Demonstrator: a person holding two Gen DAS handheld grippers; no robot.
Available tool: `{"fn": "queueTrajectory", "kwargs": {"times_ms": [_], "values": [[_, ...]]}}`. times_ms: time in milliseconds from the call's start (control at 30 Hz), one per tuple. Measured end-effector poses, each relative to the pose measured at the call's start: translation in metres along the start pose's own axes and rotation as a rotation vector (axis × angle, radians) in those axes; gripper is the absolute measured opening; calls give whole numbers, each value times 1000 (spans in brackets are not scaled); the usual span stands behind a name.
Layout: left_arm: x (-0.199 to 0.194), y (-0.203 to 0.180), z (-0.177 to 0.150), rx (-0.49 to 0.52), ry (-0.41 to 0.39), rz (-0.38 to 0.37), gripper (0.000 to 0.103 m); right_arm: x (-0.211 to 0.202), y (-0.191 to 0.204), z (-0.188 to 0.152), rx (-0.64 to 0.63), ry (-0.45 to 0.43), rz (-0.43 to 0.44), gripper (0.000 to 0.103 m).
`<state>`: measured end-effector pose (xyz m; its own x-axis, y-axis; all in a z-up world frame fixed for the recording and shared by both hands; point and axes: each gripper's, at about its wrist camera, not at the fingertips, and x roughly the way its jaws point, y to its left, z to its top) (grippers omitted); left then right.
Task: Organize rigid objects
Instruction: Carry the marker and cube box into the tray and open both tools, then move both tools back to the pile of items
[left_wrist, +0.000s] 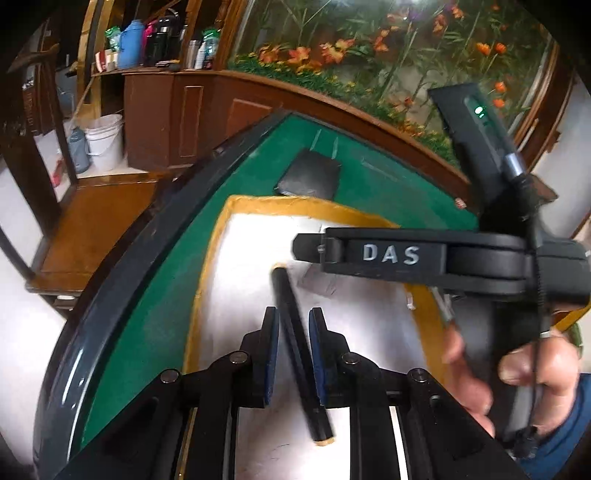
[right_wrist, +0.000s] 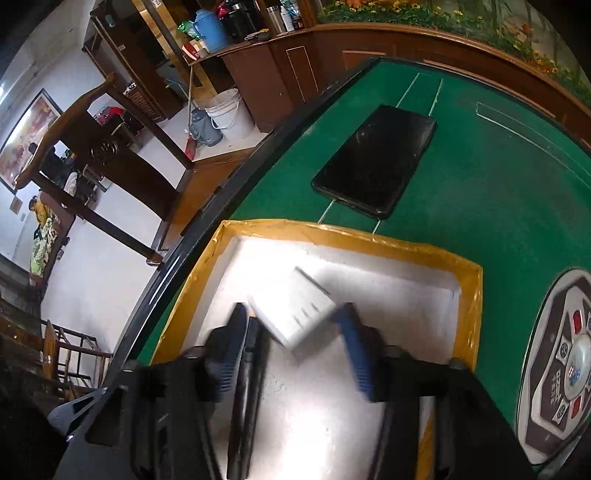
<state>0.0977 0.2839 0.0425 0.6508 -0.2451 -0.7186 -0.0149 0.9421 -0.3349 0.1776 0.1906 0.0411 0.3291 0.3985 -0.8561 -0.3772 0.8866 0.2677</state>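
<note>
A white tray with a yellow taped rim is seen on the green tabletop. Over it the left tool is held with its pads slightly parted on either side of a black pen, which lies between them on the tray floor; no firm pressing is visible. The right tool is spread to about half its width over the tray, and a small white box is seen blurred and tilted between its pads, apparently untouched. A black phone is laid on the tabletop just beyond the tray.
</note>
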Motion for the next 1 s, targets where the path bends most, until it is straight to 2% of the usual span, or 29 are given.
{"fn": "queueTrajectory", "kwargs": {"times_ms": [67,167,300,400,567,667,733,800,867,1000], "values": [[1,-1,-1,-1,15,4,30,-4,0,-1,-6,-22,0,59],[-1,-8,-10,15,31,33,30,-18,-2,-3,-22,-45,7,59],[-12,-9,-26,8,15,67,30,-53,-11,-16,-26,-87,72,59],[-25,-5,-37,7,-8,122,30,-87,-23,-35,-28,-130,133,59],[-46,-7,-42,16,-75,109,30,-151,-55,-86,-48,-204,179,59],[-60,-29,-46,72,-123,137,30,-182,-82,-116,-39,-246,184,59],[-74,-50,-54,132,-151,141,39,-204,-107,-145,-34,-281,165,59],[-87,-75,-69,196,-169,95,60,-218,-130,-170,-15,-314,145,61],[-92,-97,-84,247,-173,24,68,-229,-162,-198,18,-349,121,61],[-86,-153,-125,396,-99,-103,69,-238,-226,-238,141,-410,54,61]]}}
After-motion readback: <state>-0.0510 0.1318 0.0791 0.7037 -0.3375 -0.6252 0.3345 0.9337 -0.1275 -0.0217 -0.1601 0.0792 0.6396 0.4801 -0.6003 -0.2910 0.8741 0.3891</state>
